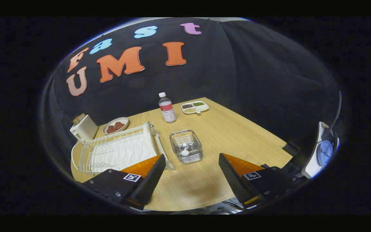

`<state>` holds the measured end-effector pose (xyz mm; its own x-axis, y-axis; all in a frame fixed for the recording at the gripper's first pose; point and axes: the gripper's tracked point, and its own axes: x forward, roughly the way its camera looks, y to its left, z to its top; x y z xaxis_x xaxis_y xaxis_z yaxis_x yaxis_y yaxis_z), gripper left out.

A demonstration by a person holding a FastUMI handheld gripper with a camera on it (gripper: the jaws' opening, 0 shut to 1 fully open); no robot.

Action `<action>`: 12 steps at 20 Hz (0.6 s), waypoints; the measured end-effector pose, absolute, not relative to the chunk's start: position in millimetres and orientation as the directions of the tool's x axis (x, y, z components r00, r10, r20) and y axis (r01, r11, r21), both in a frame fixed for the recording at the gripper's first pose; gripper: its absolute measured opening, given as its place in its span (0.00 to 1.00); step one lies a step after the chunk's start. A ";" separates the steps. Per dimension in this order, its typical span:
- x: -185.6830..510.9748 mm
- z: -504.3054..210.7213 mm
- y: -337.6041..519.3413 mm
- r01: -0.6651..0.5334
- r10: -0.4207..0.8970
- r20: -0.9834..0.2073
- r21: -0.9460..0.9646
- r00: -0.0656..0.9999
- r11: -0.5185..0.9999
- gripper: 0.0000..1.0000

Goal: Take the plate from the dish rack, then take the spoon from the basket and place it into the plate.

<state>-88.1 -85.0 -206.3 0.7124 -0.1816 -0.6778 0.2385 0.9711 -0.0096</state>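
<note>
1. Black cloth wall (253,80) hangs behind and to the side of the table, draped with soft folds, meeting at a corner seam.
2. Light wood-grain table (237,129) fills the middle, one far corner pointing toward the cloth.
3. Thin pale strip (230,19) shows above the top of the cloth.
4. Lighting is even and soft; a faint shadow falls on the near part of the tabletop.
5. Cloth looks matte, no glare.
</note>
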 end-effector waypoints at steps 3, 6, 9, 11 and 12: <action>-75.1 -211.8 -84.6 0.192 -0.165 -0.677 -0.035 0.717 0.981 0.98; -66.4 -223.6 -78.7 0.124 -0.140 -0.687 -0.073 0.713 0.990 0.88; -59.4 -235.8 -72.0 0.073 -0.111 -0.701 -0.084 0.704 0.994 0.75; -54.0 -242.0 -73.1 0.056 -0.121 -0.702 -0.115 0.702 0.992 0.60; -53.0 -246.0 -77.4 0.053 -0.140 -0.703 -0.145 0.697 0.988 0.49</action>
